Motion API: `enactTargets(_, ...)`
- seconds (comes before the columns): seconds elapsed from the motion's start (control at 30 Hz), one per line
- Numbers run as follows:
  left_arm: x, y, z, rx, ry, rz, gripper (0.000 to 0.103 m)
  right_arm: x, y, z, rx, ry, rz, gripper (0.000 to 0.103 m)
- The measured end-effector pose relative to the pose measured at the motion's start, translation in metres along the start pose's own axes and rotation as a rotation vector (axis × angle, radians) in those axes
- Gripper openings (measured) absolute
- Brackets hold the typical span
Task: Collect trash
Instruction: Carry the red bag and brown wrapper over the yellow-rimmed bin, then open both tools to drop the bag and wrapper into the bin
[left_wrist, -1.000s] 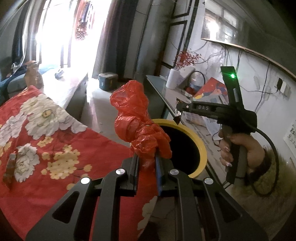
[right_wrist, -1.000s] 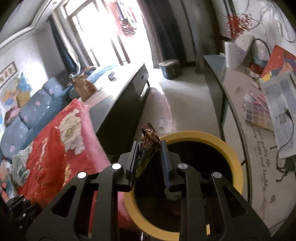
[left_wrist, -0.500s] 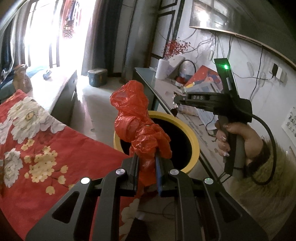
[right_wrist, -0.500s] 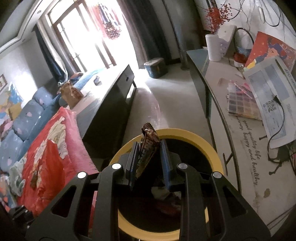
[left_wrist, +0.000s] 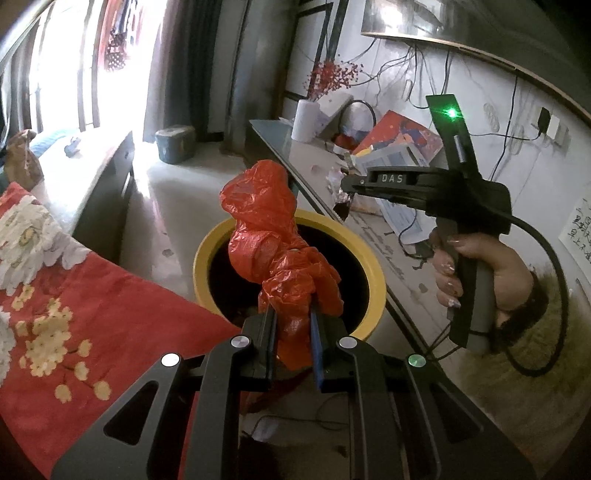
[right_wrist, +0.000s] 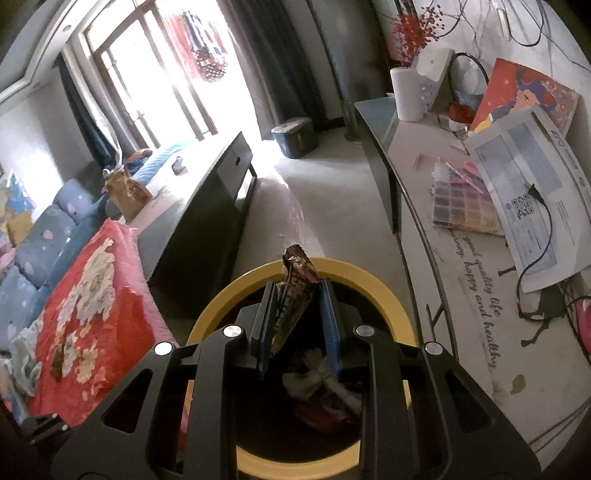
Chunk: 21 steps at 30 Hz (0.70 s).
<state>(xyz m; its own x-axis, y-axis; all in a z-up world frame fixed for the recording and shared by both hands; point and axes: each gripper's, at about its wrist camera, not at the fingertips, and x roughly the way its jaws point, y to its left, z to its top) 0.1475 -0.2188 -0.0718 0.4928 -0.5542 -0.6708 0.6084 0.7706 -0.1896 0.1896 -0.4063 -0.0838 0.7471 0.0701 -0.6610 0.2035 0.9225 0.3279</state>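
Over the yellow-rimmed bin (left_wrist: 207, 258), in the left wrist view, the left gripper (left_wrist: 293, 328) is pinching a crumpled red plastic bag (left_wrist: 273, 240), which is sticking up above the dark opening. To the right, a hand (left_wrist: 484, 273) is holding the right gripper (left_wrist: 341, 201) above the bin's far rim, with a scrap of wrapper at its tip. A red floral blanket (left_wrist: 74, 302) is lying to the left.

In the right wrist view, the right gripper (right_wrist: 299, 295) is clamping a brown snack wrapper (right_wrist: 295, 280) directly above the bin (right_wrist: 369, 280), where other trash (right_wrist: 314, 380) is lying inside. A side table (right_wrist: 443, 266) is standing to the right.
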Motion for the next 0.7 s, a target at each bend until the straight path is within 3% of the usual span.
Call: enactTargets(0.7, 0.054, 0.011, 0.008, -0.044, 0.077, -0.008, 0.014, 0.015, -0.007, -0.011, -0.005, 0.065, 0.021, 0.023)
